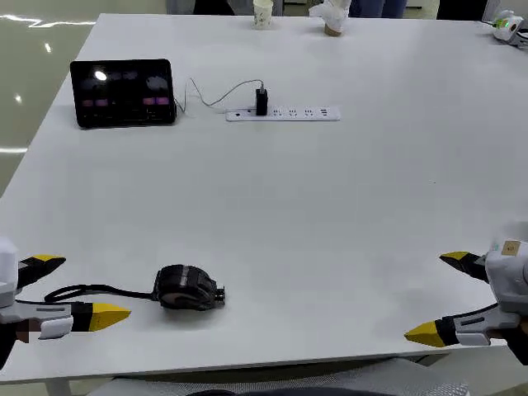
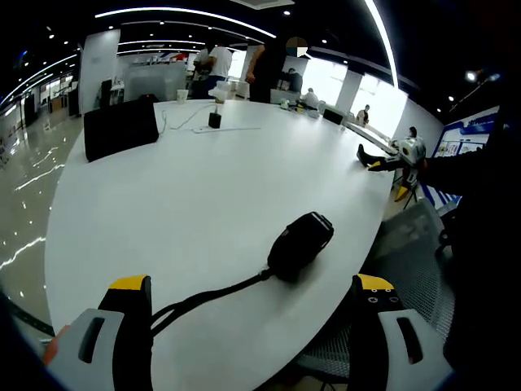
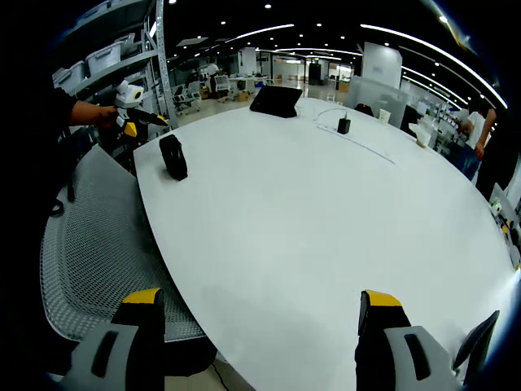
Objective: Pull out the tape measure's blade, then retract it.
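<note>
Tape measure [image 1: 188, 287] | black, rounded case (black strap [image 1: 91, 290] trailing) | on table [image 1: 330, 206]

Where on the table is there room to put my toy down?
The big middle of the table is bare, between the power strip and the tape measure. The front right, by the right gripper, is free too. It is busier by the tablet.
</note>
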Motion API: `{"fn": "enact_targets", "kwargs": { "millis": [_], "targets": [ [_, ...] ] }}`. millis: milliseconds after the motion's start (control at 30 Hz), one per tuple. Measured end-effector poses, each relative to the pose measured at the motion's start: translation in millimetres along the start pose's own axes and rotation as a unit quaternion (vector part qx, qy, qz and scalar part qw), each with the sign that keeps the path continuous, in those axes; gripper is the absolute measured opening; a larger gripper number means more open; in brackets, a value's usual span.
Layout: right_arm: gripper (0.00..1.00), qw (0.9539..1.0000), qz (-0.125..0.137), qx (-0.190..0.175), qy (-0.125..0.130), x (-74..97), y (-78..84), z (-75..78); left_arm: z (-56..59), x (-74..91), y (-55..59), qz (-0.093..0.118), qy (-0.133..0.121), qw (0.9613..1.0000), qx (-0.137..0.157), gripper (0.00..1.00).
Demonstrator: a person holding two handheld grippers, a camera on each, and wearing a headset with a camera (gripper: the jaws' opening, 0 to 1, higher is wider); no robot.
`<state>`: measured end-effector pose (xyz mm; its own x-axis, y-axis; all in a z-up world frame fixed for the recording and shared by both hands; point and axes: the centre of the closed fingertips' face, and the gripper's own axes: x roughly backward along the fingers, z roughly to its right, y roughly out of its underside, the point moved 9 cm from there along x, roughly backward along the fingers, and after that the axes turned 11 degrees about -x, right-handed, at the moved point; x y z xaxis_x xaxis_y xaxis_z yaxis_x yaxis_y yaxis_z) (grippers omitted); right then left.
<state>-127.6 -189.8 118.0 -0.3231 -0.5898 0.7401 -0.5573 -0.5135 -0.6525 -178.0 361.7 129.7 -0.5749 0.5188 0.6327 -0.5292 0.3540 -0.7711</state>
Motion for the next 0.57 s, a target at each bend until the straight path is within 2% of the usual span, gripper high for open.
{"fn": "enact_targets", "kwargs": {
  "millis": [133, 367, 567],
  "targets": [
    [0.99, 1.0000, -0.001, 0.002, -0.002, 0.1, 0.7, 0.3, 5.7, -1.7, 2.6, -0.012, 0.012, 0.9998, -0.004, 0.98],
    [0.99, 1.0000, -0.001, 0.001, -0.006, -0.8, 1.2, 0.2, 8.8, -3.8, 5.3, -0.017, 0.006, 0.9997, -0.013, 0.99],
    [0.99, 0.9999, -0.002, 0.008, -0.006, 0.6, 0.3, 0.6, 8.3, -1.7, 2.8, -0.015, 0.000, 0.9997, -0.017, 0.99]
  ]
}}
